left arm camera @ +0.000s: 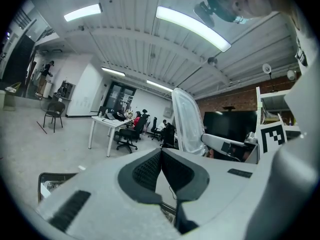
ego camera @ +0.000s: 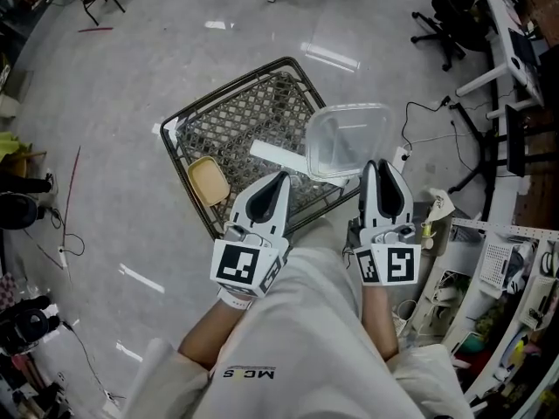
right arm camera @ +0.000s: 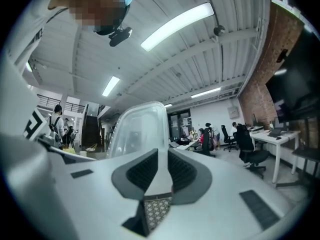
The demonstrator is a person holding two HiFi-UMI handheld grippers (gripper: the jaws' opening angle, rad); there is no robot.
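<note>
A glossy grey floor [ego camera: 131,147] is carrying a dark wire-mesh basket [ego camera: 227,92]. Over the basket's right corner, a clear rectangular plastic container [ego camera: 348,138] is hanging with its rim pinched between the jaws of the right gripper [ego camera: 377,166]. The left gripper [ego camera: 281,177] is hovering beside it, jaws pressed together on nothing, above a tan square plastic lid [ego camera: 208,182] and a white flat strip [ego camera: 278,155] lying in the basket.

An open-plan office workspace, with white desks [left arm camera: 106,126], black swivel chairs [left arm camera: 127,137], seated people [right arm camera: 204,136], ceiling strip lights [left arm camera: 192,28], a brick wall [right arm camera: 260,84] and a polished concrete floor [ego camera: 131,103].
</note>
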